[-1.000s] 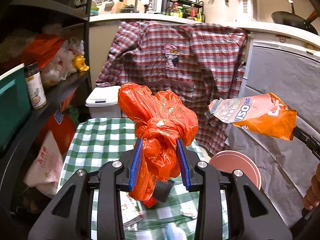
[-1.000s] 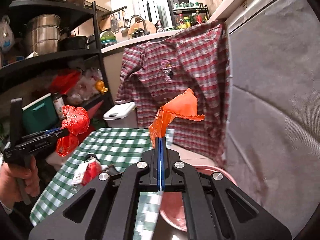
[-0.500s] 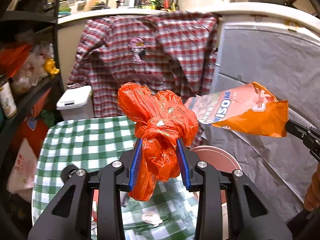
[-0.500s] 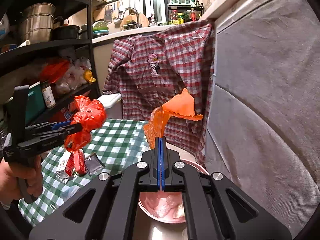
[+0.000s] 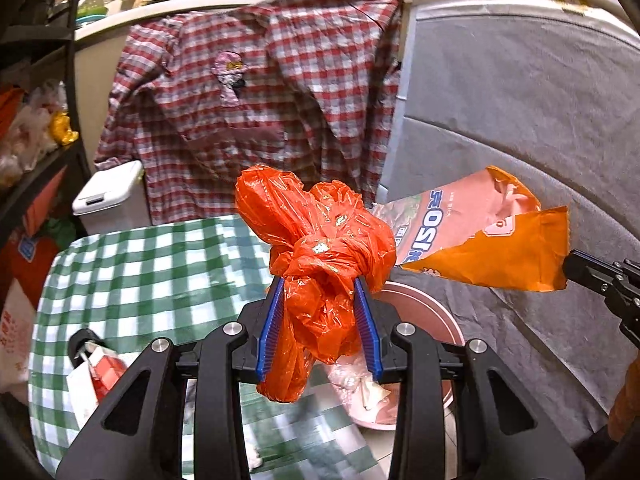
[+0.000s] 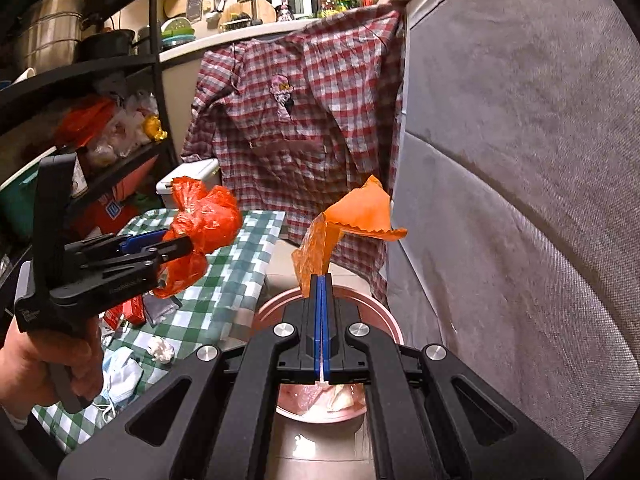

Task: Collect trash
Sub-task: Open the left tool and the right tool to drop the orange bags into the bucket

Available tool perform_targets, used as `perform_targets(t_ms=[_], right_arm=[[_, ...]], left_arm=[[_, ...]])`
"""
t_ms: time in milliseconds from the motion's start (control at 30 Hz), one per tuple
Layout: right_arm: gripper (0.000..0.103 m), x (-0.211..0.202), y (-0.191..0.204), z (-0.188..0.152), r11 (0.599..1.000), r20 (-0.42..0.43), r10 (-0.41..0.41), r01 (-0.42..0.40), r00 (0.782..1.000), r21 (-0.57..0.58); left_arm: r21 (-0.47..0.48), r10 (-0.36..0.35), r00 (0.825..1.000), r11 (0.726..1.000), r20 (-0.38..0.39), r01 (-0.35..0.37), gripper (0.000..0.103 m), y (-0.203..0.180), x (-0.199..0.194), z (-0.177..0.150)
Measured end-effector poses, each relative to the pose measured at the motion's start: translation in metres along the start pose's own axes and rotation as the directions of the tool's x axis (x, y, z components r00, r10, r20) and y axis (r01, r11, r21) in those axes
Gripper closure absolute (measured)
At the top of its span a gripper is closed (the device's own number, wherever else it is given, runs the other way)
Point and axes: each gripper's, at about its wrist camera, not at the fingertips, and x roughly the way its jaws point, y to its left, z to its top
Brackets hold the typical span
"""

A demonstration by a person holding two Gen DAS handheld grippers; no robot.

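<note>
In front of me a plaid shirt (image 5: 256, 92) hangs from the counter edge (image 6: 224, 38). Right of it I see a grey cloth (image 6: 520, 160) over something big. On my left is a dark shelf (image 6: 100, 68) with a steel pot (image 6: 48, 28). Below is a table with green checked cloth (image 5: 152, 264).

one orange plastic bag (image 5: 320, 264), one orange snack wrapper (image 5: 488, 240), one pink bin (image 6: 384, 316), one plaid shirt (image 5: 256, 92)
</note>
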Motion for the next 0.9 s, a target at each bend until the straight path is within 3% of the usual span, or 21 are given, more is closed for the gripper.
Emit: perform_targets(t_ms=[500,900], right_arm=[[0.103,0.017,-0.002,-0.003,1.0,-0.073,-0.011,0.011,0.997,0.0],[0.1,0.03,0.002,-0.01,0.999,-0.129,-0.027,0.023,0.991,-0.031]], left_arm=[[-0.001,-0.056,0.996,0.998,-0.065,0.056,0.065,-0.022,0.037,0.0],[-0.018,-0.051,0.998,0.999,-0.041,0.05,0.065,-0.01,0.025,0.003]])
